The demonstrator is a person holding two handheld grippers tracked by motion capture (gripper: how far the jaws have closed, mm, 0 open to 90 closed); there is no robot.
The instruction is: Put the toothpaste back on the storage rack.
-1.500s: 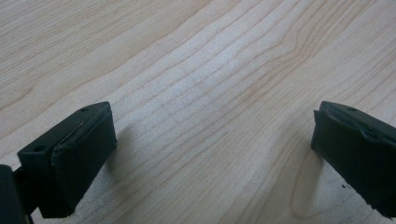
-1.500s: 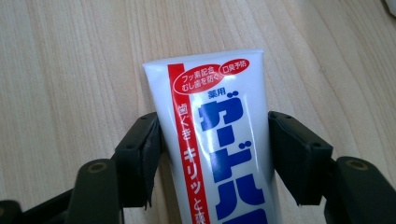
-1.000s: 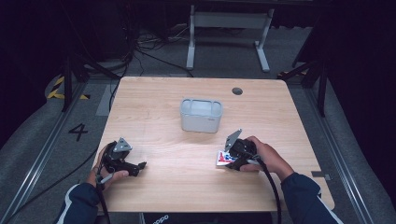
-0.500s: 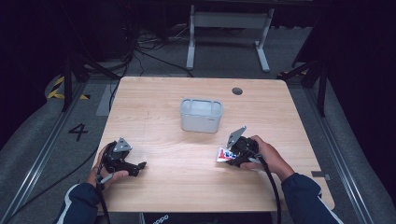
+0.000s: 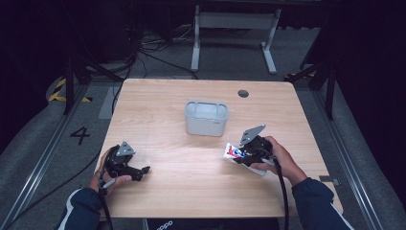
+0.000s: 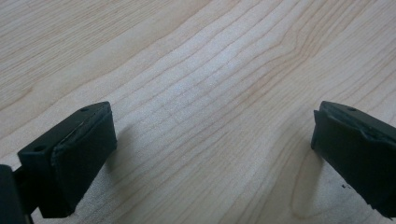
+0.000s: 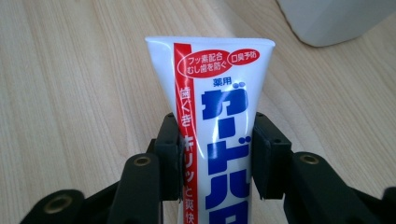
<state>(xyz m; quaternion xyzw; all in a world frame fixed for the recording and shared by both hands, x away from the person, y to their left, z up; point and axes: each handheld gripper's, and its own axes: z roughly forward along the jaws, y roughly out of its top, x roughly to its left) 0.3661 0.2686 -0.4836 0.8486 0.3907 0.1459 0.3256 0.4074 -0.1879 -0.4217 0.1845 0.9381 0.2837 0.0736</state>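
Pale wood-grain tabletop [image 5: 191, 191] fills the near ground of a dark workshop, where a person in dark blue sleeves works a black two-jaw gripper in each hand. Near left, the left gripper [image 5: 125, 165] rests low over bare wood, its jaws spread wide with nothing between them. Near right, the right gripper [image 7: 215, 154] has just been closing, and its pads now press both sides of a white soft plastic toothpaste tube [image 7: 212, 116] with a red side stripe and blue lettering, crimped flat end pointing away from the hand, the tube lifted a little off the table at the right of centre.

Risks, as judged from here: the tube is soft and glossy, so the pinch on its narrow body could let it slide or swing on the way up, and a harder squeeze could force paste toward the cap. Farther off, mid-table, stands a light grey rounded plastic bin [image 5: 206, 118]; a tilted tube could catch its rim.

Print on the tube is Japanese: red ovals read "フッ素配合 むし歯を防ぐ" and "口臭予防", with "薬用" above large blue katakana, partly hidden by the jaws. Far left, the grey floor carries a painted "4" [image 5: 79, 135]
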